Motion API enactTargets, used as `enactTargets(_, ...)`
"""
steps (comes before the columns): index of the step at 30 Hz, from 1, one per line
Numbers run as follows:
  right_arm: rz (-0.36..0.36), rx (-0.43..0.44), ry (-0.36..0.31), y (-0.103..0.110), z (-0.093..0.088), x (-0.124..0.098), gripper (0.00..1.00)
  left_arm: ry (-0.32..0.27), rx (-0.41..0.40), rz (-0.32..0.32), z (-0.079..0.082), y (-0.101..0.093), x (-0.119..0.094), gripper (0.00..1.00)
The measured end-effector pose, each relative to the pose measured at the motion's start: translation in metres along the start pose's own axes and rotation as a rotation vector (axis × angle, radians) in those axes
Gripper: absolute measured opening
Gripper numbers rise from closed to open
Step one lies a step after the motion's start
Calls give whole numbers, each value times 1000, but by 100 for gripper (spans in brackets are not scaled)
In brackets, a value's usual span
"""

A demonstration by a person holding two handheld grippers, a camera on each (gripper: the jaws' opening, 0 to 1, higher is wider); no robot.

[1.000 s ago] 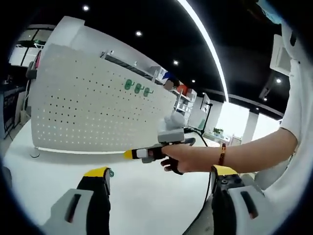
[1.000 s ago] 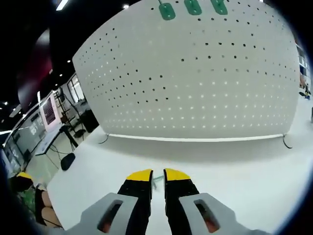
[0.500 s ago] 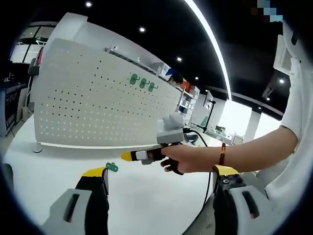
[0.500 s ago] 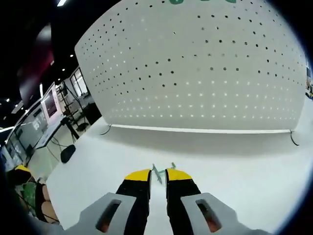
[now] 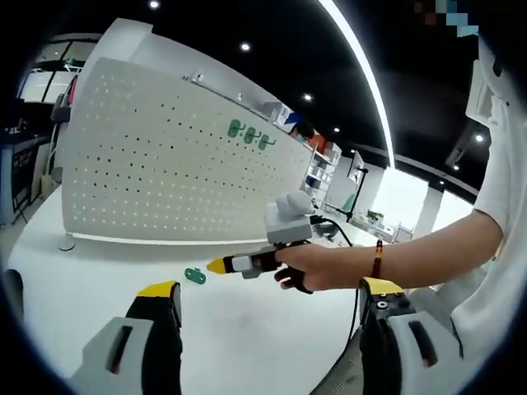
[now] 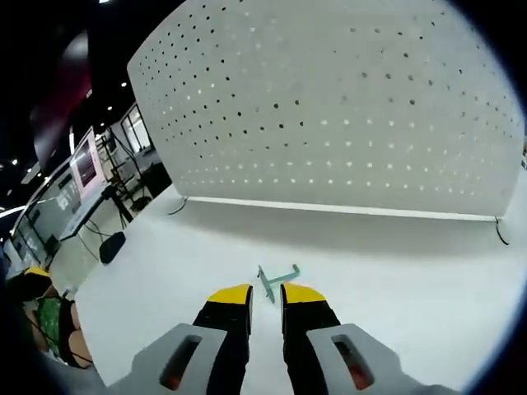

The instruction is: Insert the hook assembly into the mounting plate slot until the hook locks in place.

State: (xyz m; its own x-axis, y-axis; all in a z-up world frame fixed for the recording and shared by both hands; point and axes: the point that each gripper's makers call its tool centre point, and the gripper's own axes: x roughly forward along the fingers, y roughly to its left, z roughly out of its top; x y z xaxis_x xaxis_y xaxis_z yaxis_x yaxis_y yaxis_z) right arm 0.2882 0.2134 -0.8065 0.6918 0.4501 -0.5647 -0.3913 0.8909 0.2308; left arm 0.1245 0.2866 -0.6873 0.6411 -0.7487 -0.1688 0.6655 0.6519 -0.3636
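A white pegboard (image 5: 165,173) stands upright on the white bench (image 5: 247,329), and 3 green hooks (image 5: 249,136) hang in a row near its top edge. In the left gripper view, the left claw (image 5: 268,296) is open, its 2 yellow-tipped jaws set wide apart with nothing between them. Ahead of it a person's hand (image 5: 300,265) holds the right claw (image 5: 216,266) out over the bench, pointing toward the pegboard. A loose green hook (image 5: 195,276) lies on the bench just beside that claw's yellow tip, well in front of the board's lower edge.

In the right gripper view, the pegboard (image 6: 346,107) spreads across the upper part, its foot (image 6: 501,232) resting on the bench (image 6: 412,288). The right claw (image 6: 267,291) has its jaws nearly together with a narrow gap left between them, holding nothing. The green hook (image 6: 275,280) lies flat on the bench just beyond the tips, in line with the gap; whether it touches them cannot be told.
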Motion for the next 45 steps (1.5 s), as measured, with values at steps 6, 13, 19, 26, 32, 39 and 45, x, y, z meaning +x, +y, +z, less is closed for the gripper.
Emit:
enactTargets(6, 6, -9, 17, 1, -4, 6, 12, 14, 0, 1, -3, 4, 2, 92)
enactTargets(13, 9, -17, 38, 3, -9, 14, 12, 23, -8, 13, -6, 11, 0, 91)
enactTargets(19, 9, -33, 63, 5, -17, 20, 12, 31, -14, 26, -9, 17, -1, 90)
enactTargets(26, 1, -45, 70, 5, -17, 27, 12, 36, -24, 39, -14, 20, -4, 89)
enactTargets(32, -5, -61, 86, 5, -20, 34, 12, 42, -37, 56, -19, 27, -7, 89)
enactTargets(39, -24, -55, 85, 1, -20, 37, 9, 40, -37, 68, -18, 31, -9, 89)
enactTargets(45, -25, -67, 96, 1, -21, 39, 7, 38, -48, 72, -19, 34, -9, 89)
